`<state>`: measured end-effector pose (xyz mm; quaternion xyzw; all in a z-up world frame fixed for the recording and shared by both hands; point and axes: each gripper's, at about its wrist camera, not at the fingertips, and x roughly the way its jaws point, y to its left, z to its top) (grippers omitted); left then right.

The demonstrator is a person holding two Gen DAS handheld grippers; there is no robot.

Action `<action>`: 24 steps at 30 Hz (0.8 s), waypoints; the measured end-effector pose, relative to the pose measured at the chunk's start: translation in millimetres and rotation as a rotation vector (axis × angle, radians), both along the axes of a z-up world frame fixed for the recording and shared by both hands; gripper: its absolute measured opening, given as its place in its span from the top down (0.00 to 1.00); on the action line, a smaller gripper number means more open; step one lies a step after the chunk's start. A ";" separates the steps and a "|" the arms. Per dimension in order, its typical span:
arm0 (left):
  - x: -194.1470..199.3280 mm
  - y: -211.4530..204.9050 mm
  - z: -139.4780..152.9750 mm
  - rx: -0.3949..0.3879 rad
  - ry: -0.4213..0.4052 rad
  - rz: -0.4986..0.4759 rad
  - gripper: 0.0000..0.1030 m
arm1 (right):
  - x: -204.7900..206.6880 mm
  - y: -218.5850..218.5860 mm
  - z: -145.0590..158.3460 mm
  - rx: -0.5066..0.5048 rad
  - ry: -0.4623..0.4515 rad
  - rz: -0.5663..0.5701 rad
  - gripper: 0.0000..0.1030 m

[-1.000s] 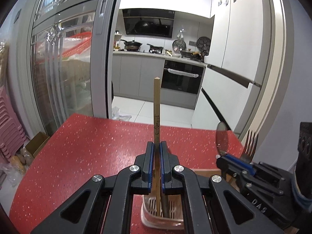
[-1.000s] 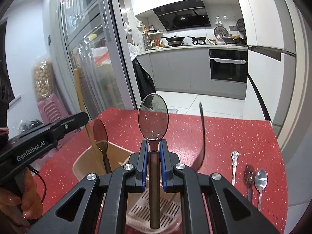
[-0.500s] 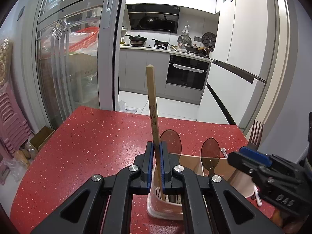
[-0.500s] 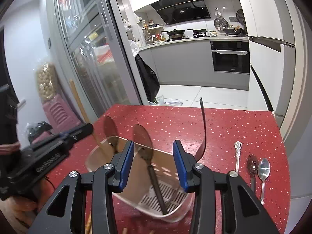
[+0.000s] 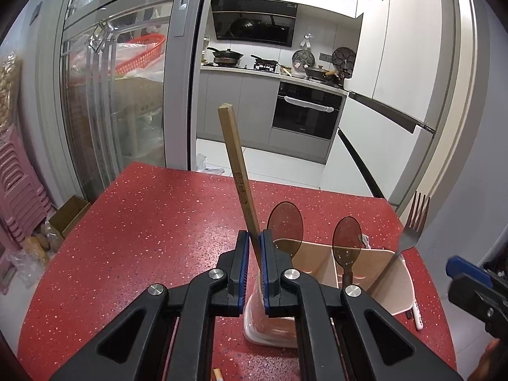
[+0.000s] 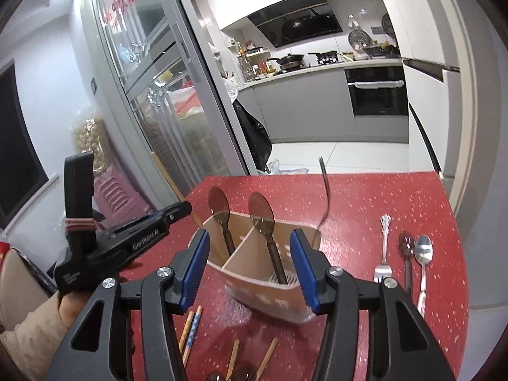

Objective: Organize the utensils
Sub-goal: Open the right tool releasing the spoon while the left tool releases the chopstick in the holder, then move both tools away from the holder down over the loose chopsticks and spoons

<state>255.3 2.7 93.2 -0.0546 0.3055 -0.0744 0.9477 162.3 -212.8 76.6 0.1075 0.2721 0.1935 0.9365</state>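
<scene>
Left wrist view: your left gripper (image 5: 252, 265) is pinched on a long square wooden chopstick (image 5: 238, 179) that leans left. Its bottom end is hidden behind the blue pads.
Holder: the beige plastic utensil holder (image 5: 398, 282) sits on the red speckled table (image 5: 143, 231), partly hidden by your gripper. Two brown see-through spoons (image 5: 346, 236) and a steel fork (image 5: 414, 225) stand in it.
Right wrist view: your right gripper (image 6: 250, 270) is wide apart and holds nothing.
Loose things: a fork and two spoons (image 6: 424, 254) lie to the right. Chopsticks (image 6: 190, 327) near the bottom edge are cut off.
</scene>
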 end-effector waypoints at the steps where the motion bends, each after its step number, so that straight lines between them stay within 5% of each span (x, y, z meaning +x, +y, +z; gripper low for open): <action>1: -1.8 0.4 0.7 0.002 0.001 0.000 0.69 | -3.5 -2.0 -0.6 0.005 0.010 -0.002 0.44; 8: -21.9 9.4 3.0 -0.005 0.004 0.004 0.69 | -26.0 -13.3 -10.3 0.016 0.076 -0.012 0.28; 24: -59.8 29.0 19.6 -0.038 -0.039 0.010 0.69 | -60.4 -16.6 -12.5 0.049 0.109 -0.025 0.13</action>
